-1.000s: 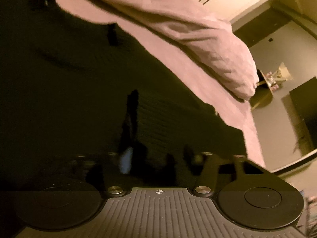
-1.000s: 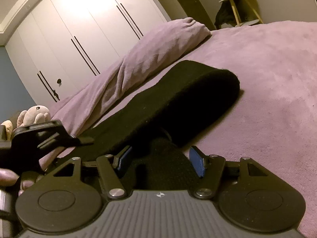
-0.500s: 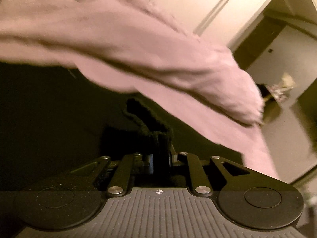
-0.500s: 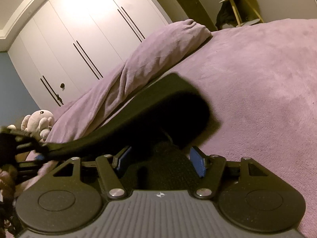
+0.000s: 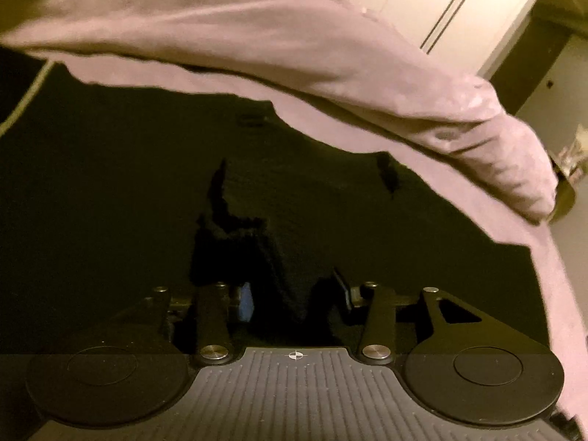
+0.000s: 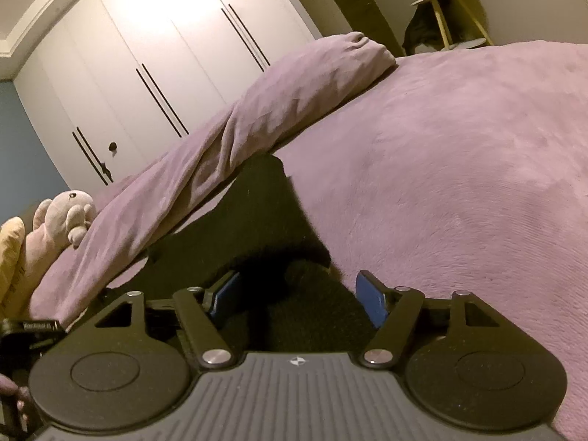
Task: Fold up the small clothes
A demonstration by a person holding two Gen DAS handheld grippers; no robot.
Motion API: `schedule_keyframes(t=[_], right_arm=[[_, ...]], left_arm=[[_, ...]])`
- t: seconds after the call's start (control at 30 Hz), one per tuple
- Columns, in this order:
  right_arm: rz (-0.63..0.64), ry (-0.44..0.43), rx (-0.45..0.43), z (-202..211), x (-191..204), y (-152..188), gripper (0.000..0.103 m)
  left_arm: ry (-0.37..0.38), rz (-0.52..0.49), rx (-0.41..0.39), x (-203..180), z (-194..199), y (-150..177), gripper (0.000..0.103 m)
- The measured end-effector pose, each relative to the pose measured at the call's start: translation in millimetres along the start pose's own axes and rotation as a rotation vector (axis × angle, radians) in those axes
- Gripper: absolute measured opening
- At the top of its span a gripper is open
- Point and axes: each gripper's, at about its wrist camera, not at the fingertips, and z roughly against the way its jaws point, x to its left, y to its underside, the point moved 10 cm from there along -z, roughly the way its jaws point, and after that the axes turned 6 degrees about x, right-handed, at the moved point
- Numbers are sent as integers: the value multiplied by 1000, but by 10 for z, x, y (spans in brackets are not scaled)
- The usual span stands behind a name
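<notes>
A black knit garment [image 5: 147,202] lies spread on the purple bed cover and fills most of the left wrist view. My left gripper [image 5: 294,296] is open just over it, with a raised tuft of the cloth [image 5: 235,228] between and ahead of the blue pads. In the right wrist view the same black garment [image 6: 235,242] lies flat ahead of my right gripper [image 6: 297,294], which is open with black cloth lying loose between its blue fingers [image 6: 371,294].
A rolled purple duvet [image 6: 257,117] runs along the far side of the bed [image 6: 459,165]. A plush toy [image 6: 62,217] sits at the left. White wardrobe doors [image 6: 147,55] stand behind. A small side table [image 6: 448,18] is at the far right.
My left gripper was shut on the black cloth half a second ago and is now open. The raised fold in the right wrist view has dropped flat onto the bed.
</notes>
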Motion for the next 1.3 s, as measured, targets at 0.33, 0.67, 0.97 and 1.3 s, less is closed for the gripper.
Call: schedule_keyframes(t=[0.33,0.67,0.97,1.3], right_arm=[[23,29,14,-47,22,10,71],[71,93,51,-88,72,1,74],[219,55,29,269,831,270,94],[299,123,111,45,965,589,96]], left_arm=[[-86,-51,-95,125,199,-169,17],[-27,19,-147,820,1038,-46,88],[-49,407,-229,2760,1812,-287,84],[66,784,-362,4142,1684,-873,56]])
